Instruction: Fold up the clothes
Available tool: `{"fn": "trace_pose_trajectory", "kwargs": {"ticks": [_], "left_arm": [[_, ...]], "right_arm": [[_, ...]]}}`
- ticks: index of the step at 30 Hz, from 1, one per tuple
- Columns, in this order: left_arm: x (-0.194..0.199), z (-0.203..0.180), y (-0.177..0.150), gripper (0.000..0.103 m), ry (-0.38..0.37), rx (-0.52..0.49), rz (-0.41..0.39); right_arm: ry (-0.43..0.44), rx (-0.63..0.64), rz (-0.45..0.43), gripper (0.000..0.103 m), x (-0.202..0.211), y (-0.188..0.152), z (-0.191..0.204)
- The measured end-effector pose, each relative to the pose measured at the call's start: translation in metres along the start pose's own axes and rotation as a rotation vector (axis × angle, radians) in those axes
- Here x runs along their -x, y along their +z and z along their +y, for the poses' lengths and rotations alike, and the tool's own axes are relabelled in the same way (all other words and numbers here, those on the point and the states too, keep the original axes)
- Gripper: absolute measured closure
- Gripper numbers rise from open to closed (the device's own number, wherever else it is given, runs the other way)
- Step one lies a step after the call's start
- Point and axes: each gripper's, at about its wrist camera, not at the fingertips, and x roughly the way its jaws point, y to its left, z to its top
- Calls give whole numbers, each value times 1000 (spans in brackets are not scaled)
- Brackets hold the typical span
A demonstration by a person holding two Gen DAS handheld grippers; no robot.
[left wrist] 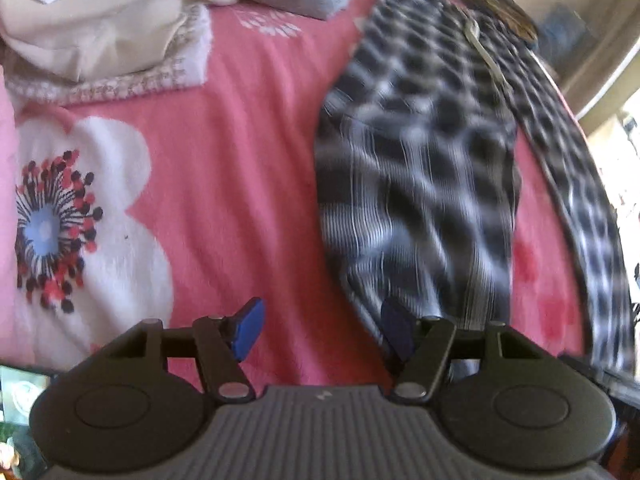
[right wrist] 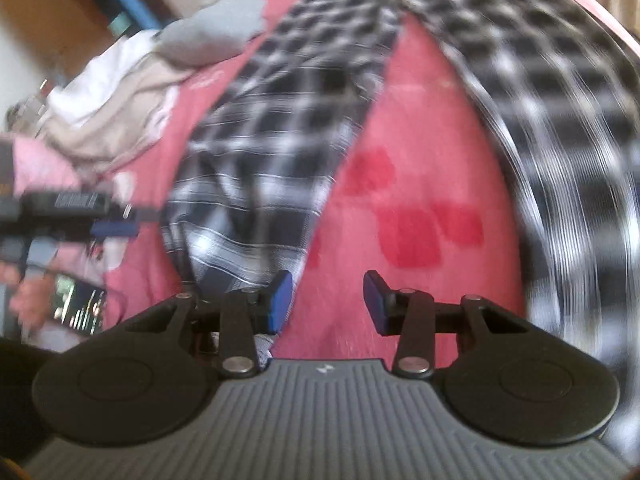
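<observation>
Checked trousers [left wrist: 416,168] spread on pink flowered blanket [left wrist: 240,152], legs parted, left gripper [left wrist: 324,330] wide open and empty above blanket by one leg's edge, right gripper [right wrist: 326,306] partly open, empty, between legs, beige cloth pile [left wrist: 100,28] beyond

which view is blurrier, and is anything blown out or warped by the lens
Right wrist view: heaviest motion smear, worst on the checked garment toward the right edge; the right gripper itself stays sharp. Left wrist view: the pink flowered blanket is fairly crisp, the checked cloth streaked, and the far right edge is washed out by bright light. Both views bulge with fisheye curvature at the rim.
</observation>
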Motion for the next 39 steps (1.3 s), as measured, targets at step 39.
{"fn": "trace_pose_trajectory", "kwargs": {"ticks": [39], "left_arm": [[-18, 9, -18, 56, -127, -144, 15]], "right_arm": [[-85, -213, -268, 95, -42, 37, 0]]}}
